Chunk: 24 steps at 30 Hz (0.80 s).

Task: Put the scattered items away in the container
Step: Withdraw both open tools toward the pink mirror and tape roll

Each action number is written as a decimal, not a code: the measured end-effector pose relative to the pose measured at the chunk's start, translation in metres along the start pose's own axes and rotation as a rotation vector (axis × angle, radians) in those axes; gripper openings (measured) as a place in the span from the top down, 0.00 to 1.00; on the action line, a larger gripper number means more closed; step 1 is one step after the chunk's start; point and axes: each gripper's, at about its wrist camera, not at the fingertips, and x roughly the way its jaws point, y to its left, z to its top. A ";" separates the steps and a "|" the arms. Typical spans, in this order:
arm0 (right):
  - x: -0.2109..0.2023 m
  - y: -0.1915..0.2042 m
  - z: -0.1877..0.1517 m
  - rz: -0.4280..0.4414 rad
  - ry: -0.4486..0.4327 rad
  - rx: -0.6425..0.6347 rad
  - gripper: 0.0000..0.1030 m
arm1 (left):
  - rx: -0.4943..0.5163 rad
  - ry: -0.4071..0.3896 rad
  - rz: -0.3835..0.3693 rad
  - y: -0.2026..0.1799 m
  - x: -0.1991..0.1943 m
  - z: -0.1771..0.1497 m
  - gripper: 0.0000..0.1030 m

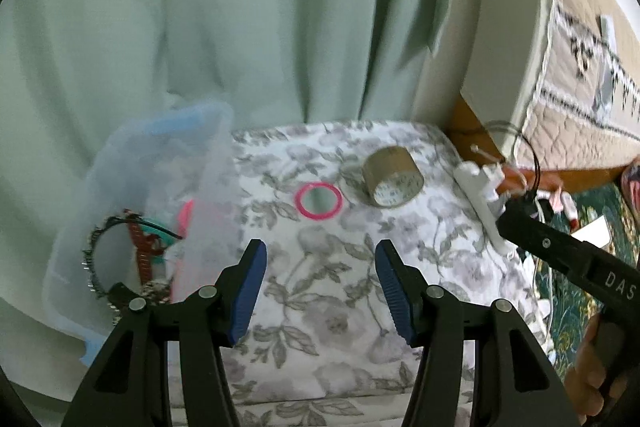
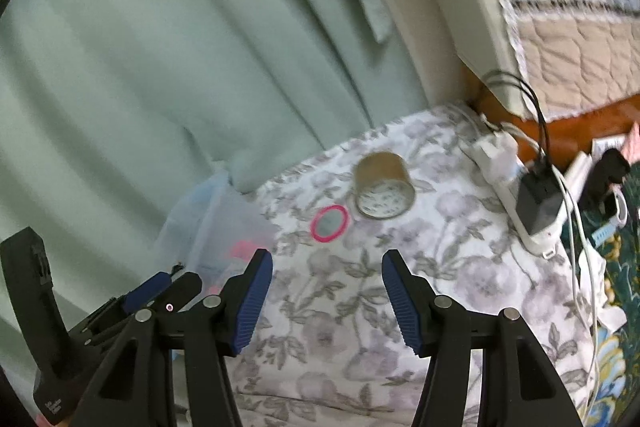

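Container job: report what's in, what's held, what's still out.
Done: several items, hair hoops among them, already lie in the clear plastic container. In hand: nothing; left gripper and right gripper are open and empty. Left: pink ring and brown tape roll on the floral cloth.

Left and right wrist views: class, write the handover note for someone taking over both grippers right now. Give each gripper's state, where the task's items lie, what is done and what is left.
Left gripper: open, empty, above the floral cloth.
Right gripper: open, empty, also above the cloth.
Clear plastic container: at the cloth's left edge, already holding hair accessories and other small items.
Left to tidy: the pink ring lying flat mid-cloth, and the brown tape roll just right of it.
White power strip with plugs sits at the right edge; probably not part of the job.
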 end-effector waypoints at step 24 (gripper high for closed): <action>0.121 -0.045 0.010 -0.118 0.222 0.032 0.35 | -0.055 0.195 -0.008 0.001 0.167 0.013 0.44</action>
